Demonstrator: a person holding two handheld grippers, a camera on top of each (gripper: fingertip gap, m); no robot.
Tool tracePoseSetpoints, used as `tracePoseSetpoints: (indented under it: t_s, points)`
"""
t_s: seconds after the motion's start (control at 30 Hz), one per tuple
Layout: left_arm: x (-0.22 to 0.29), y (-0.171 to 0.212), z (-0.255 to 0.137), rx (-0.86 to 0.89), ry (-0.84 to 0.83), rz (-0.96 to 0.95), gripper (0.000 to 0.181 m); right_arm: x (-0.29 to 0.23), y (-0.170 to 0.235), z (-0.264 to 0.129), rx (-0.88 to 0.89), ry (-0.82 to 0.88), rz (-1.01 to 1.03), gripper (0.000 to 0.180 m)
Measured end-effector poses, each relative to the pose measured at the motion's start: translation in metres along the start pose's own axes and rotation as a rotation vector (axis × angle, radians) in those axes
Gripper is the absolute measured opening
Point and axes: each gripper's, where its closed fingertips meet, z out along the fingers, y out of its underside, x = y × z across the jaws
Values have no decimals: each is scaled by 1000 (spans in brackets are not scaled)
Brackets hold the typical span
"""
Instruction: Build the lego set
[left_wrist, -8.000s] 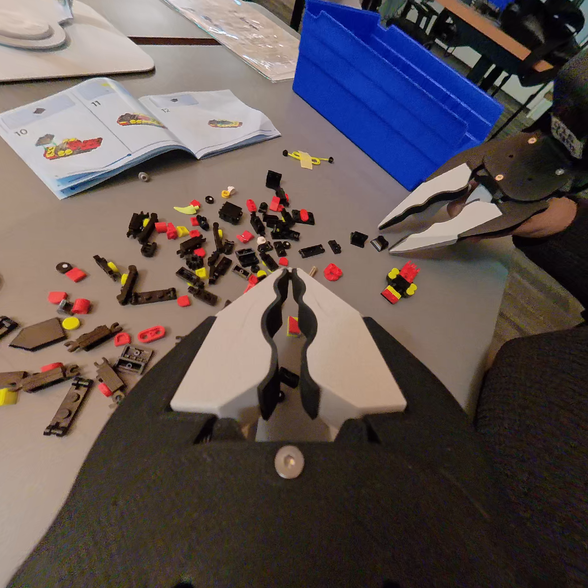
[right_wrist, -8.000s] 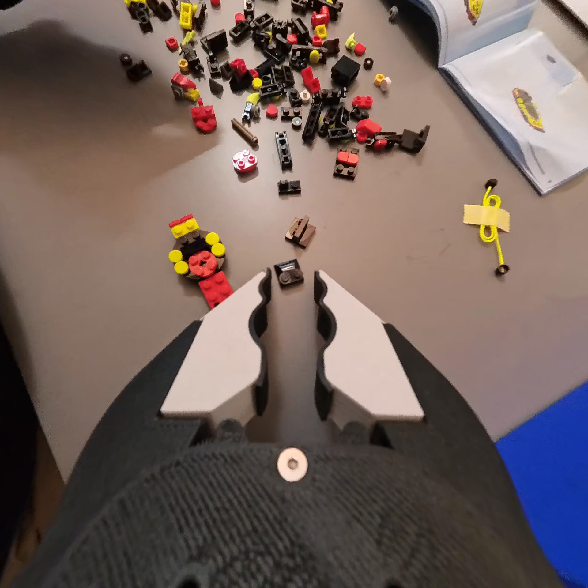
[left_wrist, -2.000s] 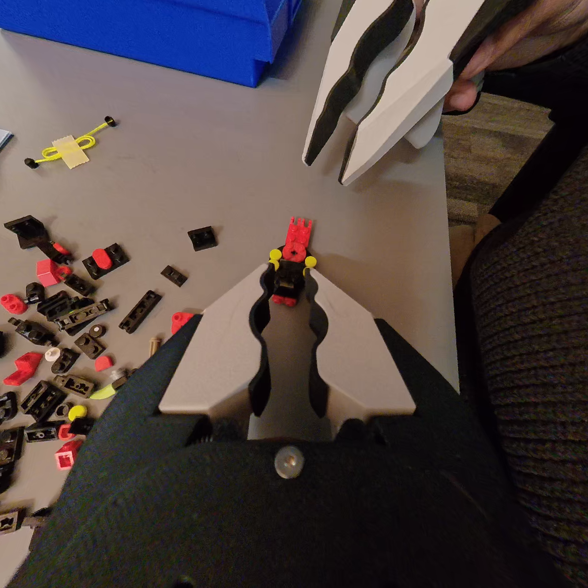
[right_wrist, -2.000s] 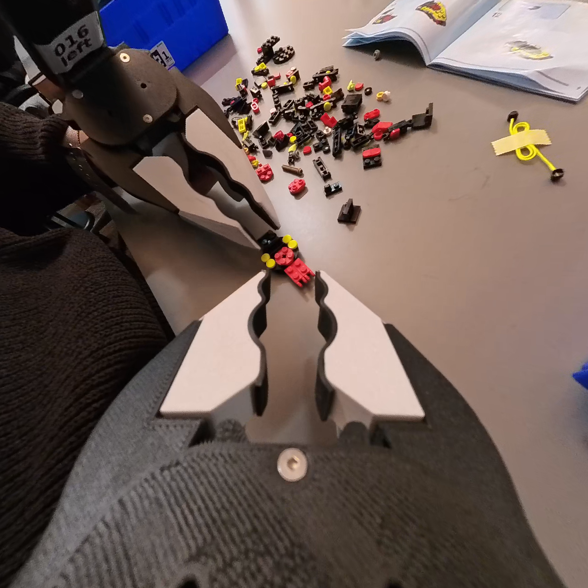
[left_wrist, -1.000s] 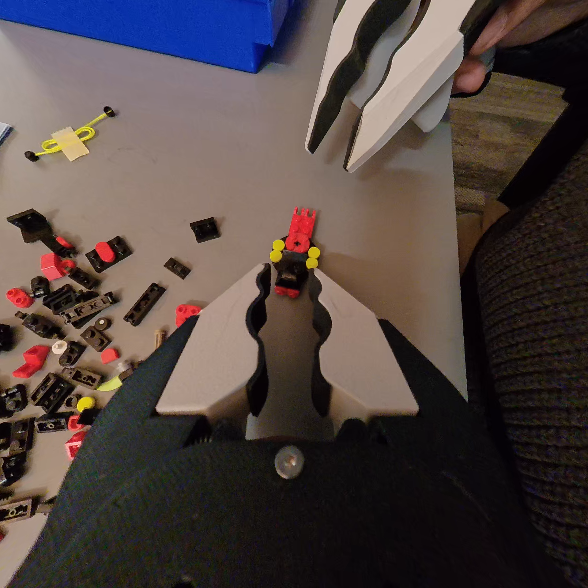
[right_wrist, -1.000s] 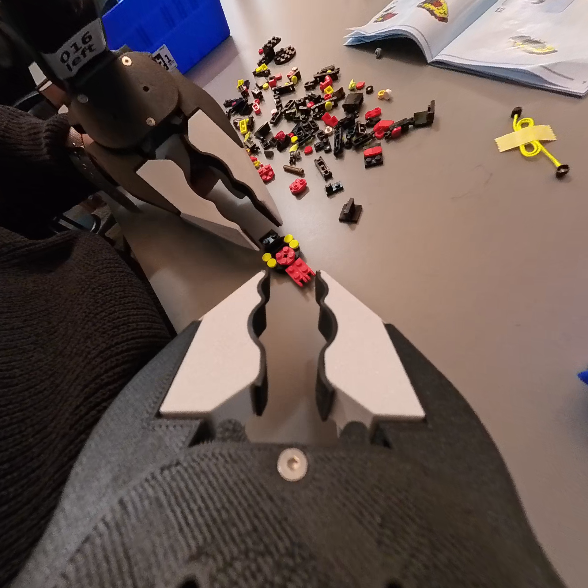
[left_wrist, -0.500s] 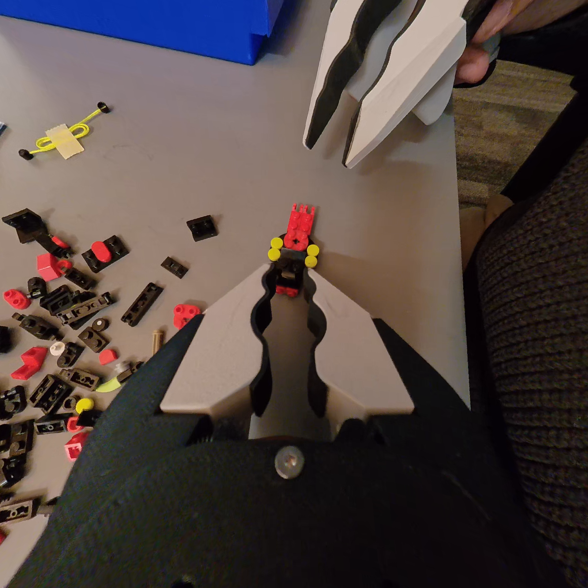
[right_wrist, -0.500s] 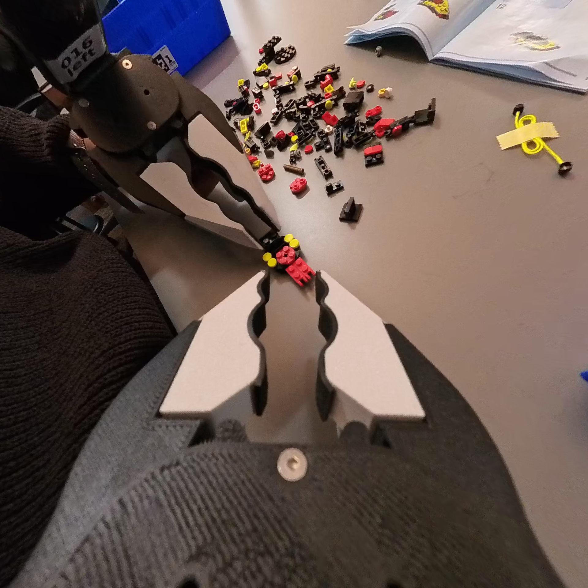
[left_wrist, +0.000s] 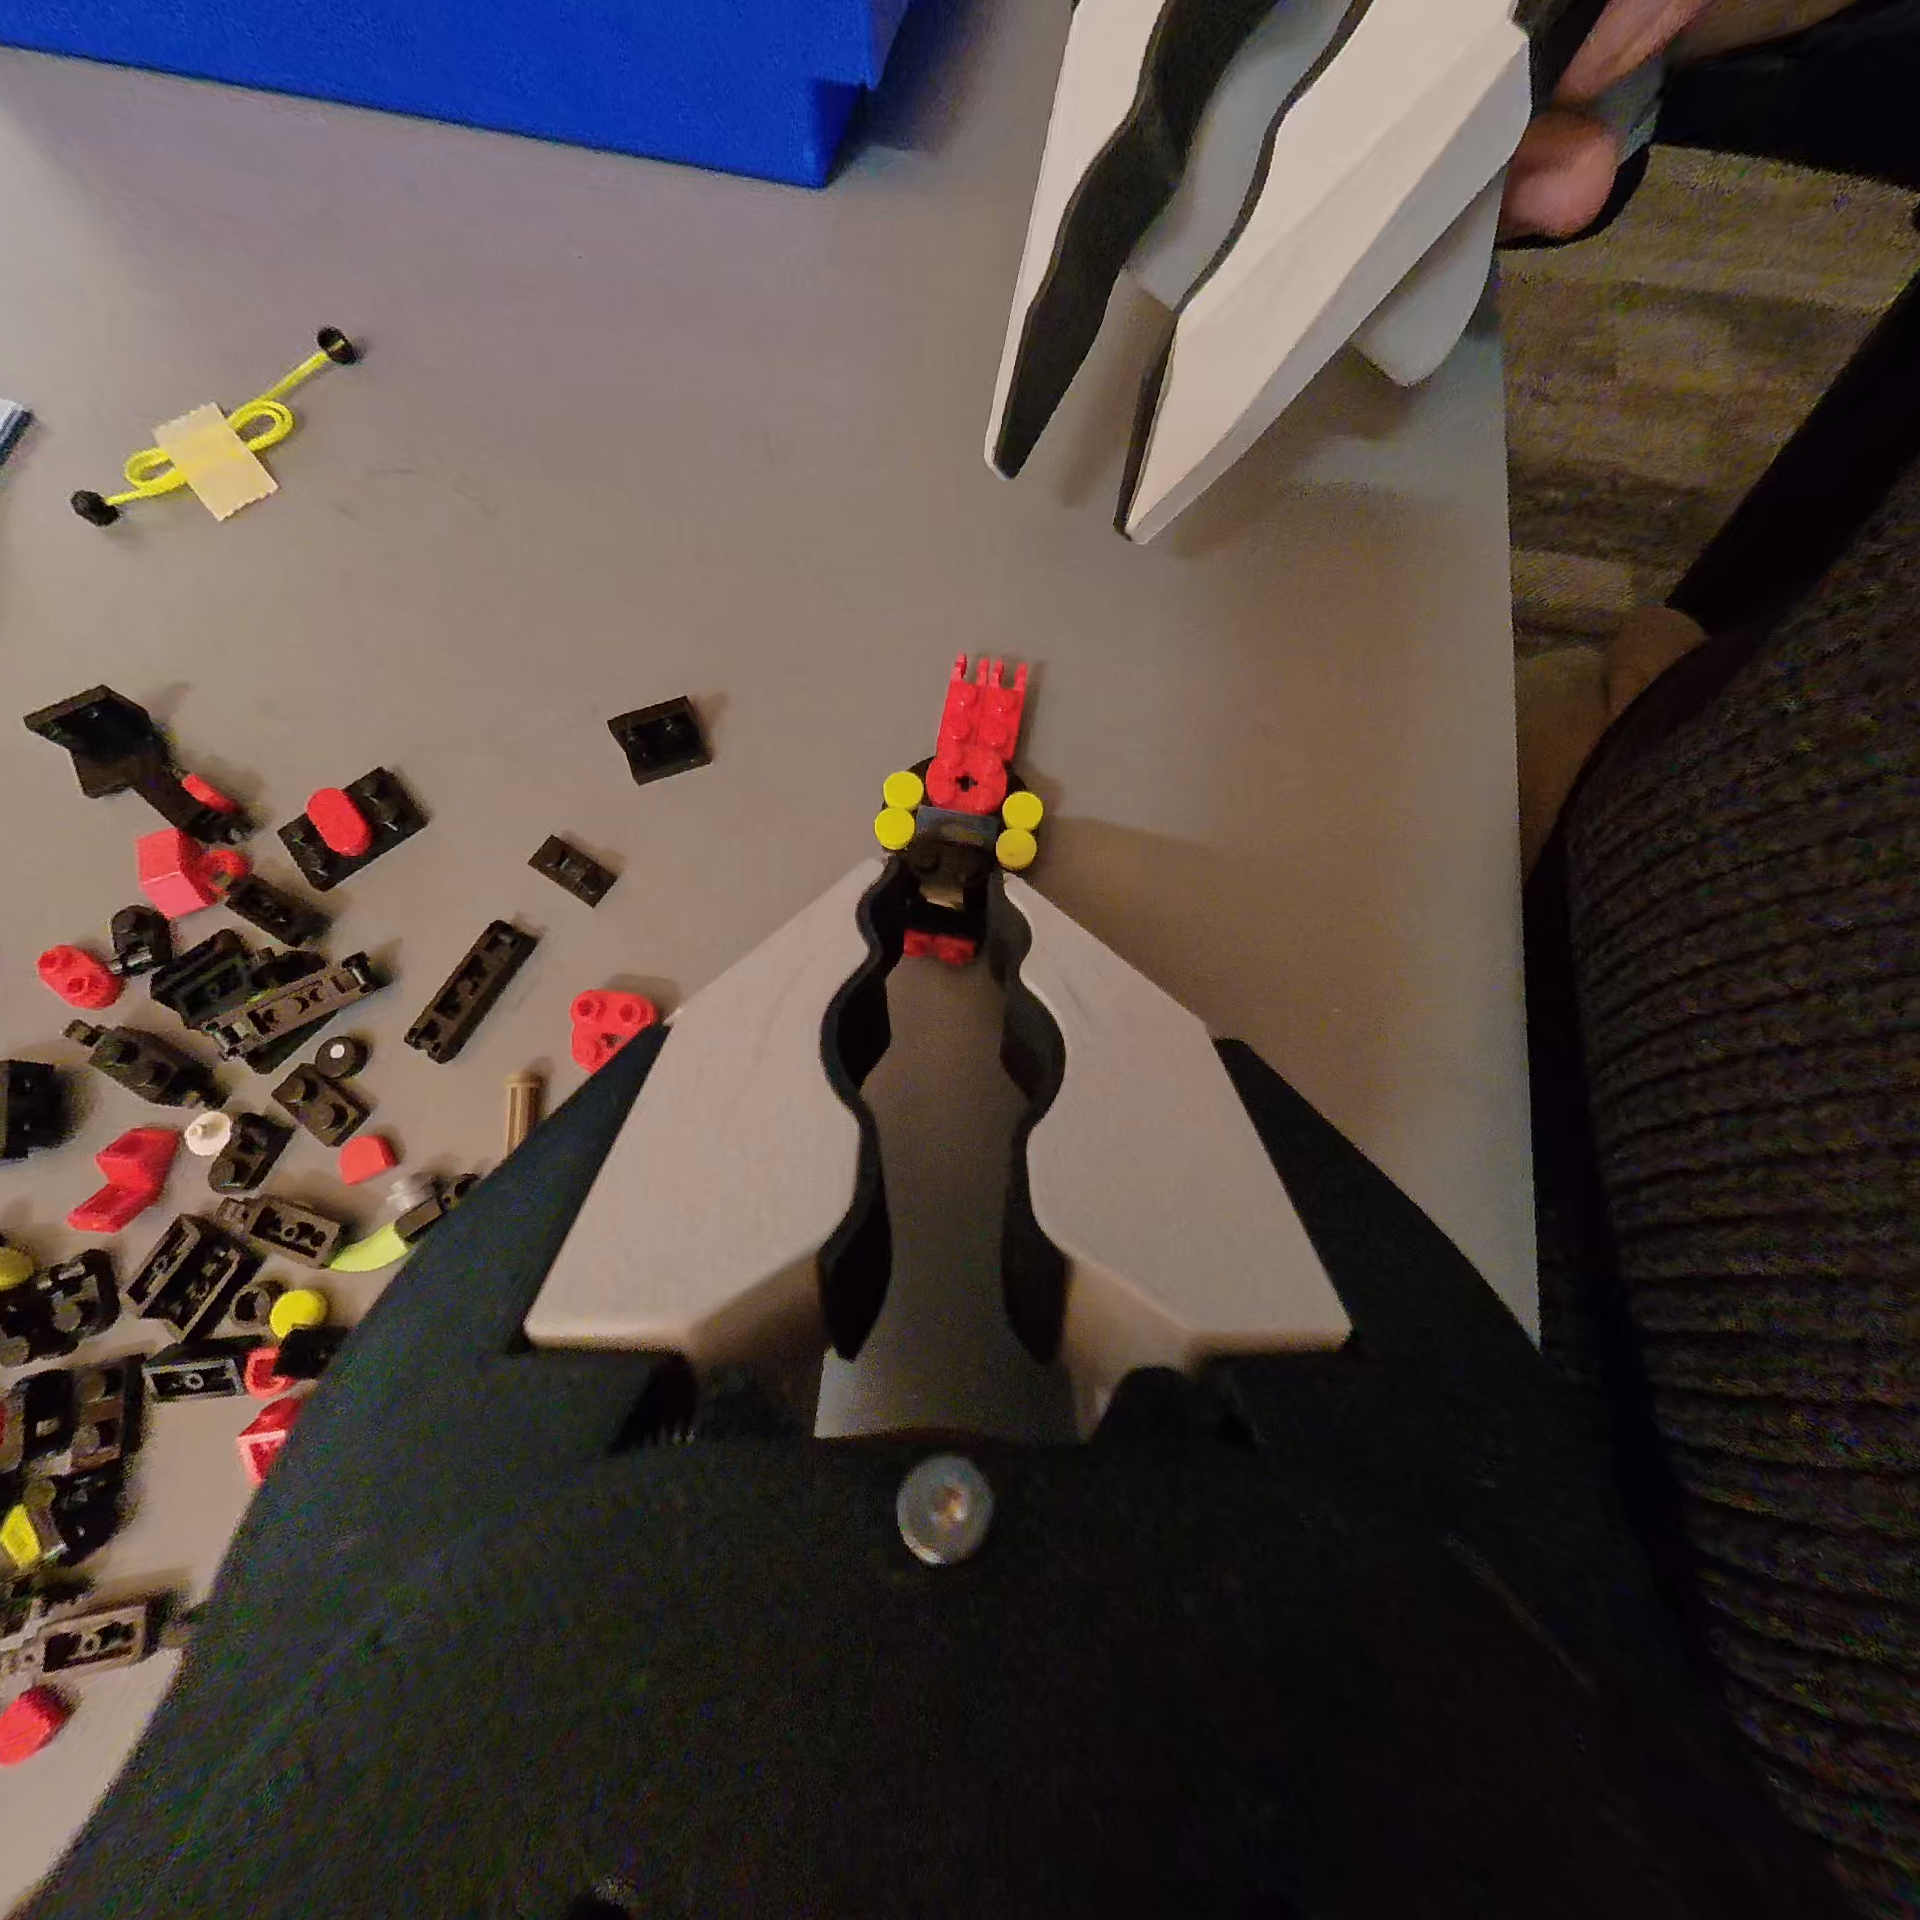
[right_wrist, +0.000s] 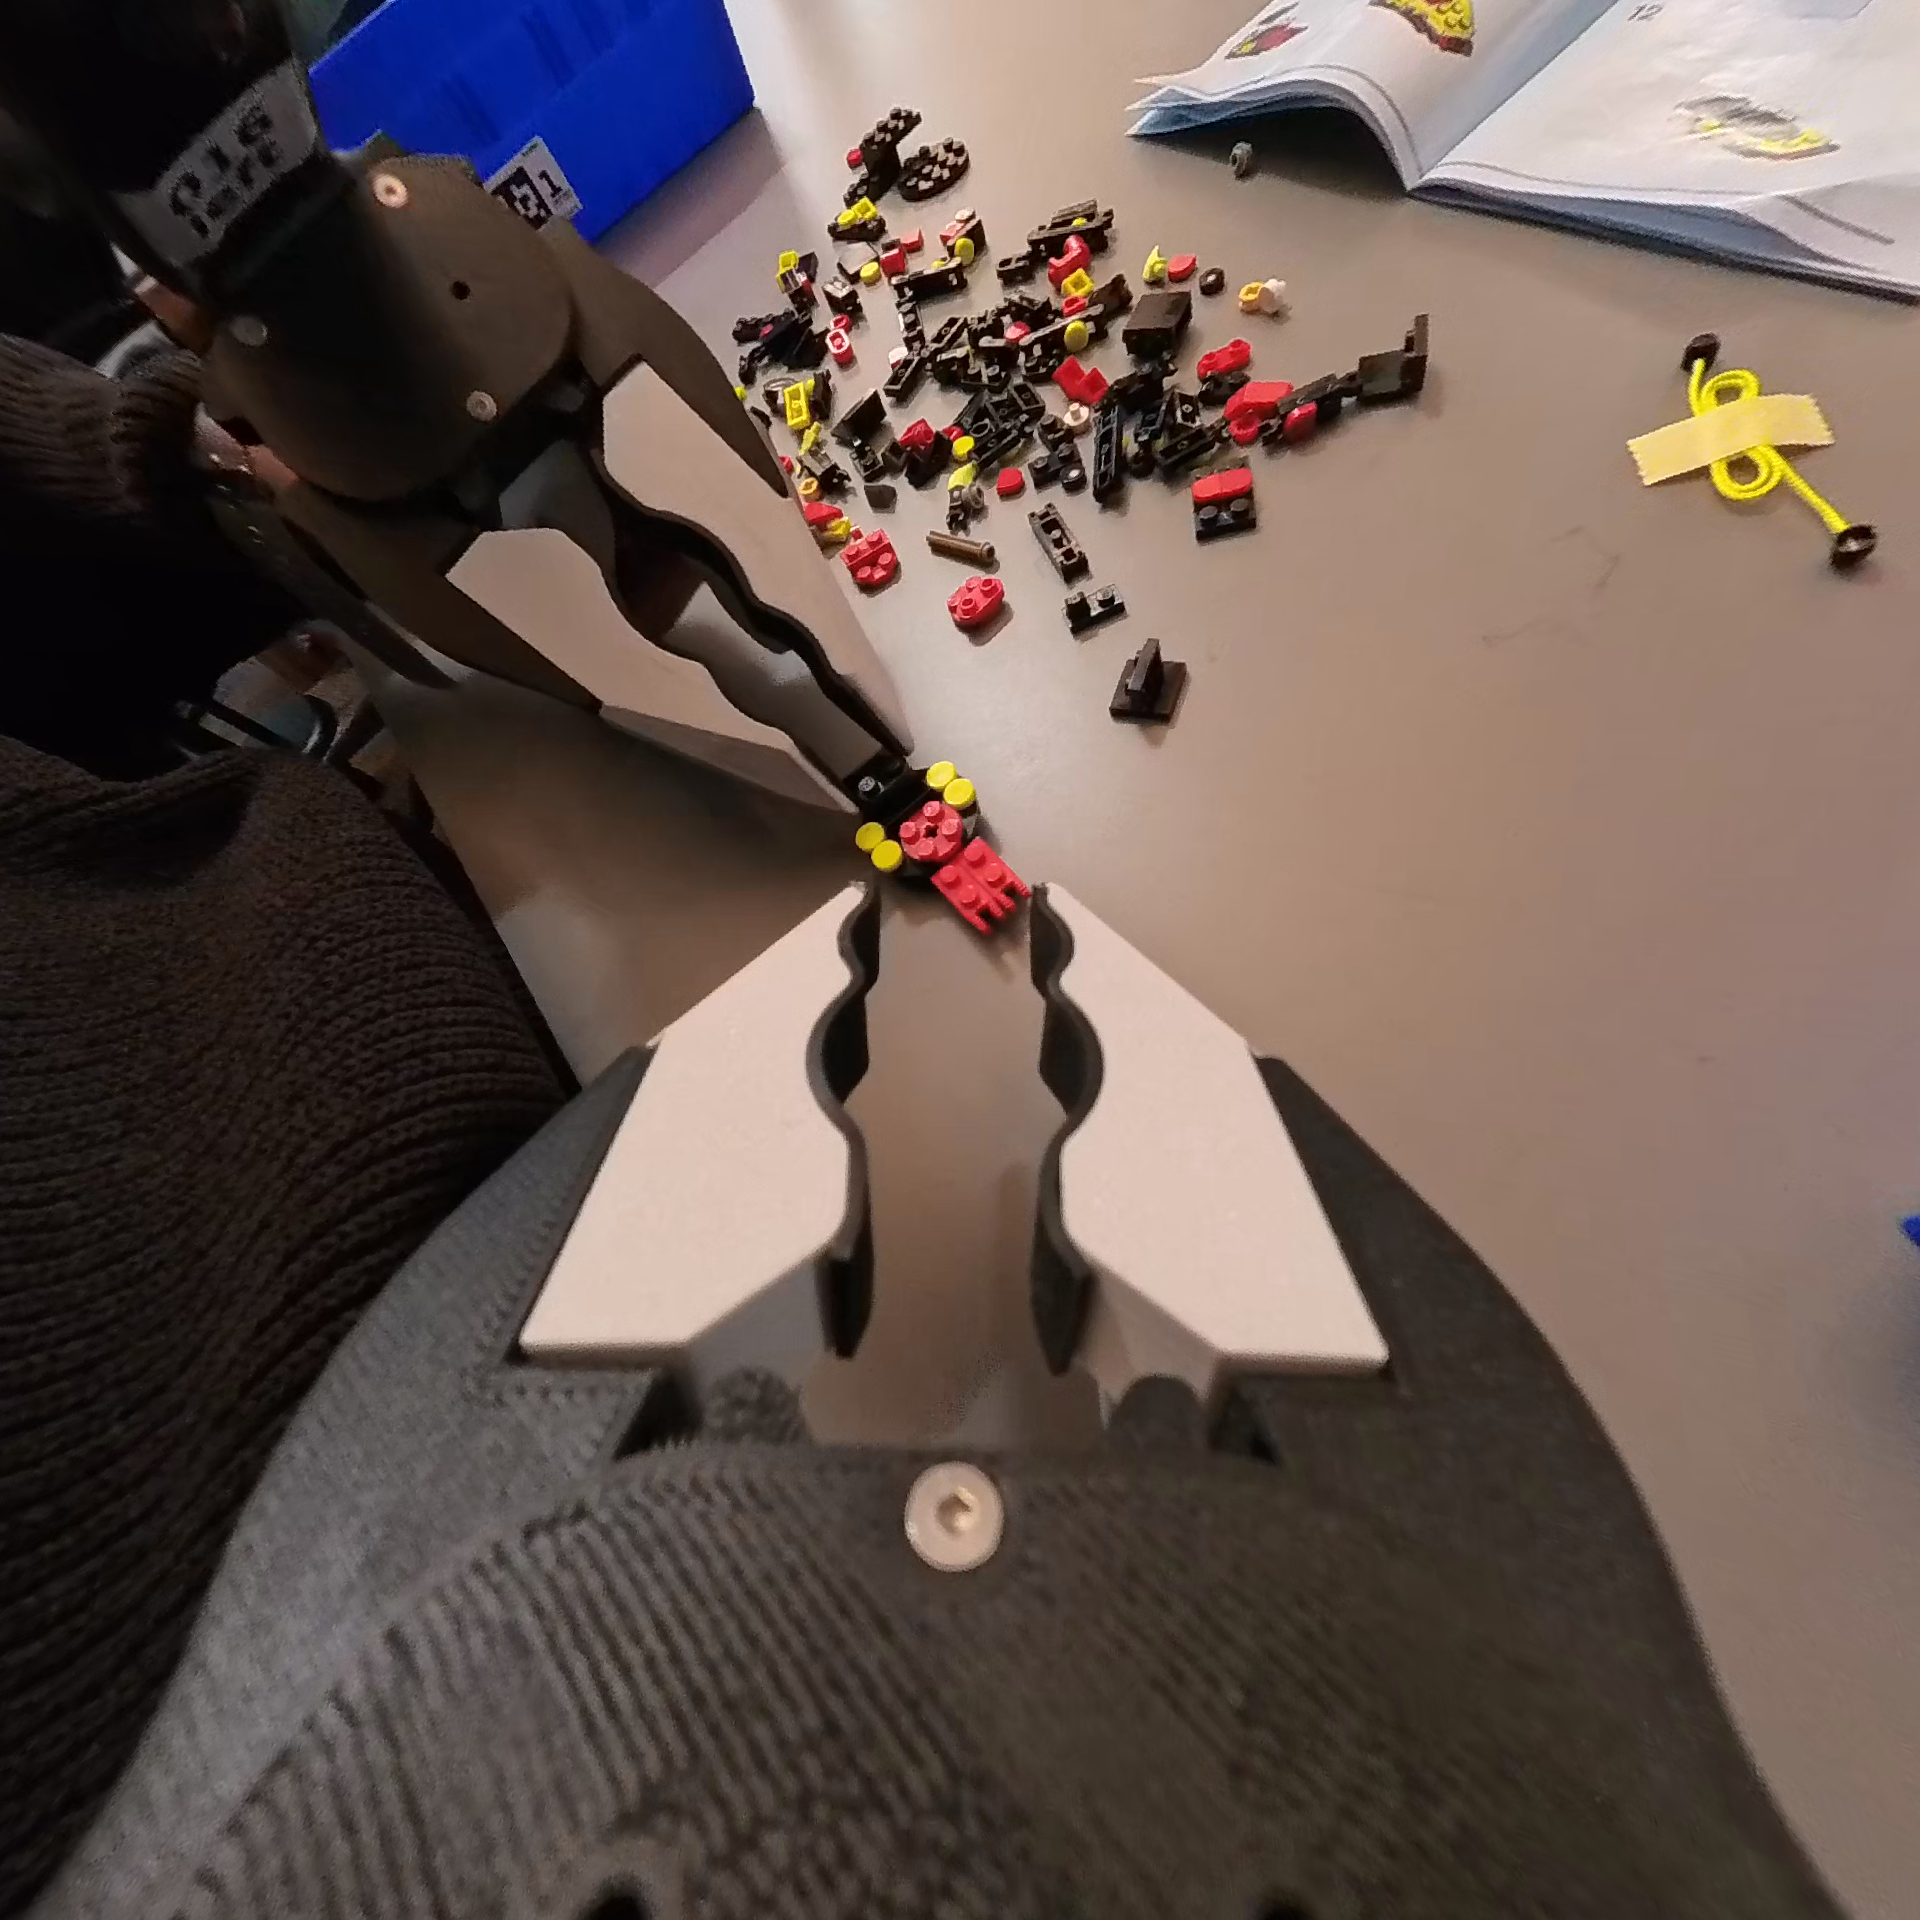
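Note:
The small partial build (left_wrist: 961, 800), black with a red plate and yellow round studs, lies on the grey table (left_wrist: 1247, 727) near its right edge. My left gripper (left_wrist: 940, 894) is shut on the build's near black end, with the jaws a narrow gap apart around it. It also shows in the right wrist view (right_wrist: 883, 769), touching the build (right_wrist: 940, 836). My right gripper (right_wrist: 948, 899) is open and empty, with the build's red plate just ahead of its tips. In the left wrist view it (left_wrist: 1070, 499) hovers beyond the build.
Several loose black, red and yellow pieces (left_wrist: 208, 1039) lie to the left, also in the right wrist view (right_wrist: 1039, 395). A small black plate (left_wrist: 661, 738), a taped yellow string (left_wrist: 208, 457), a blue bin (left_wrist: 520, 73) and an open booklet (right_wrist: 1610, 104) are around. A knit sleeve (left_wrist: 1766, 1143) fills the right. The tips of one gripper are about 7 cm away from the tips of the other.
Over the last second my left jaws have narrowed onto the build's black end. The right gripper has stayed open, hovering close by. Eight seconds ago both were away from the build.

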Motion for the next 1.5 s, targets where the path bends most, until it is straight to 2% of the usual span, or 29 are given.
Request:
tracePoseSetpoints:
  t_s: [0.6,1.07,1.13,1.27,1.5]
  points:
    - [1,3,0,-53,-38,27,14,0,1,1,-7,2,-2,28]
    - [2,1,-1,-31,-1,-64,13,-3,4,2,-23,11,-54,31]
    - [1,2,-2,-35,-3,-68,14,-4,6,4,-37,17,-79,33]
    - [2,10,-2,-64,0,-61,28,-5,11,12,-85,51,-170,36]
    - [-4,7,-10,-17,13,-163,36,0,13,38,-167,138,-425,53]
